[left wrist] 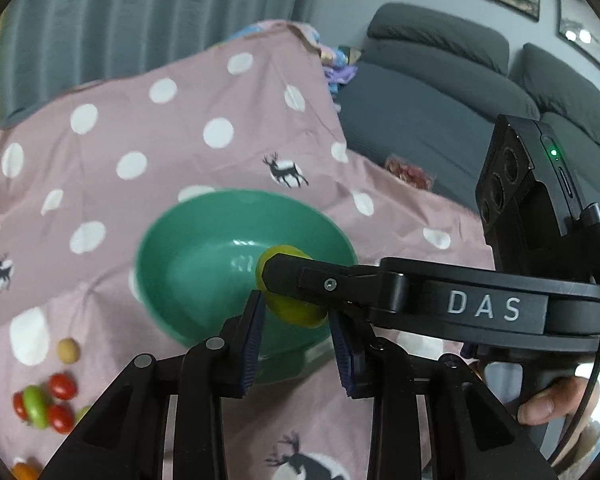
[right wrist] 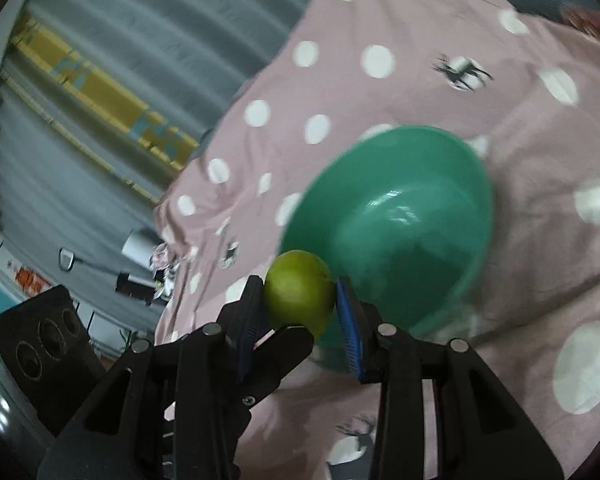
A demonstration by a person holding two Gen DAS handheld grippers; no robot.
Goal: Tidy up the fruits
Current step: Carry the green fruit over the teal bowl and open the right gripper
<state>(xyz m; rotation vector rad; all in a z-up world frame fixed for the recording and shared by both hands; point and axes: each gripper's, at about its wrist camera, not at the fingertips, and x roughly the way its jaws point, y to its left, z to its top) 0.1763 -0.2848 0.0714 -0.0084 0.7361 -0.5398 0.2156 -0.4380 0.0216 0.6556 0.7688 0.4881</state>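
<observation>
One yellow-green round fruit (left wrist: 296, 314) hangs just above the near rim of a green bowl (left wrist: 204, 240) that stands on a pink dotted cloth. My left gripper (left wrist: 296, 308) is shut on the fruit, a blue pad on each side. From the right, a black finger (left wrist: 320, 280) of the right gripper lies across the fruit's top. In the right wrist view the same fruit (right wrist: 296, 292) sits between the pads of my right gripper (right wrist: 300, 300), also shut on it. There a finger (right wrist: 288, 340) of the left gripper crosses below the fruit. The bowl (right wrist: 400, 216) looks bare inside.
Red cherry tomatoes (left wrist: 62, 386), a green fruit (left wrist: 36, 406) and a tan round one (left wrist: 68, 350) lie on the cloth (left wrist: 140, 128) left of the bowl. A grey sofa (left wrist: 440, 120) stands behind. A person's hand (left wrist: 552, 400) holds the right gripper's handle.
</observation>
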